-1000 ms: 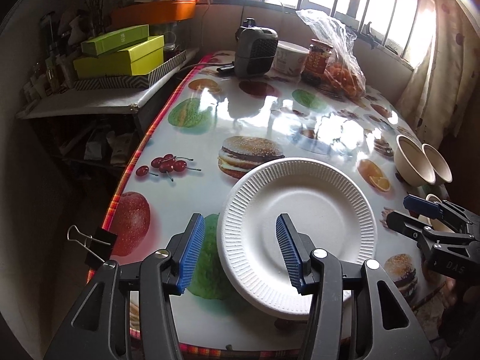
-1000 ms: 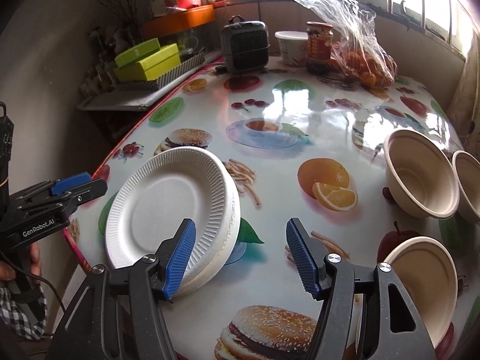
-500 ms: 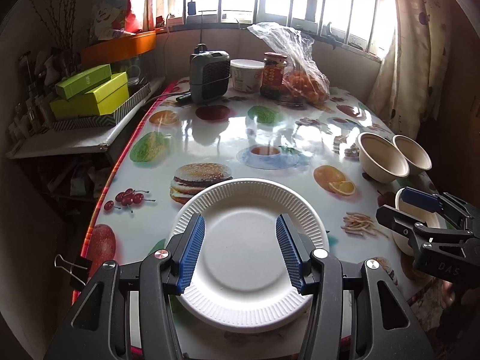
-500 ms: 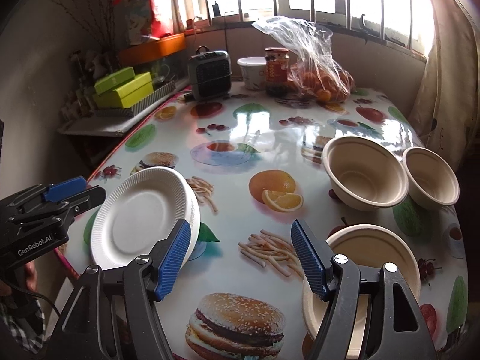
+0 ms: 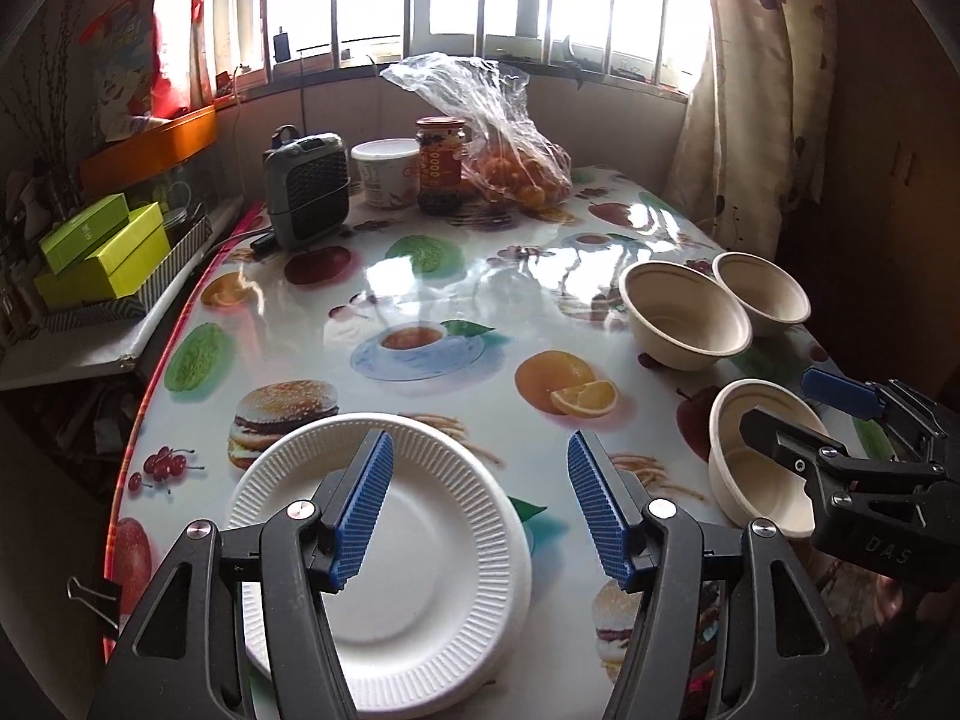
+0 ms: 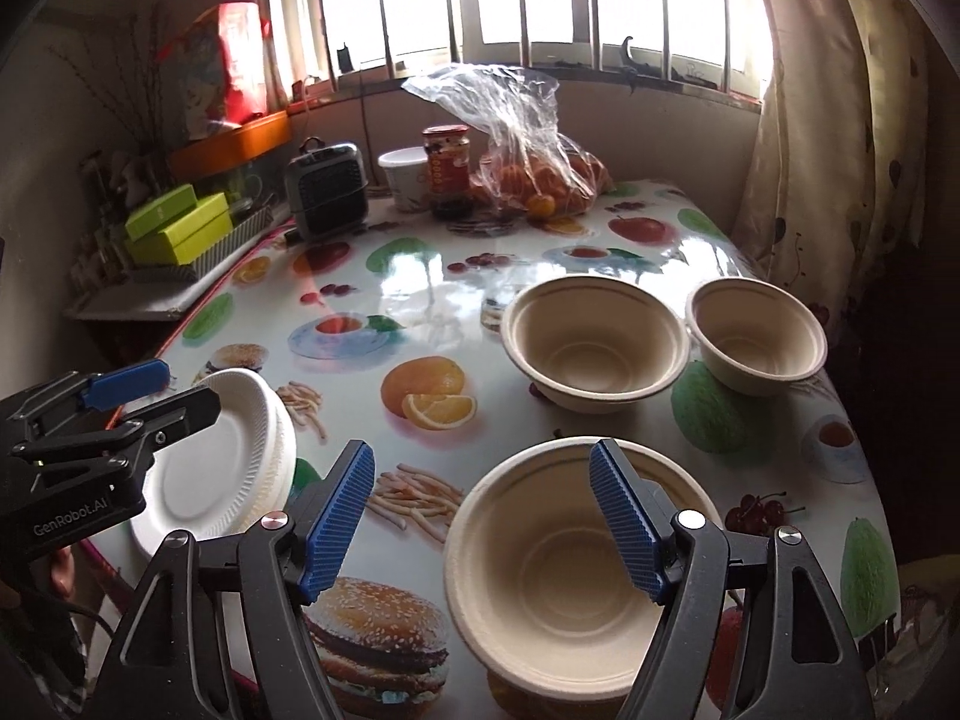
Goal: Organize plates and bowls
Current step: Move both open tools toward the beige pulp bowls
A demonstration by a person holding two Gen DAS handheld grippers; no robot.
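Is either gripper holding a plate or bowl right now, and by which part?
Nothing is held. The left gripper is open above the white plates; the right gripper is open above the nearest bowl.

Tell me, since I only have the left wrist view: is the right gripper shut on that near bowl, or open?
Observer: Open. In the right wrist view the right gripper has its blue pads spread wide, gripping nothing.
Operator: Where does it sit relative to the bowl?
Observer: The near bowl has its left rim between the pads: one pad is over the table, the other over the bowl's inside.
Operator: Anything in that bowl? The gripper blocks my view.
Observer: Nothing; its inside shows bare down to the bottom.
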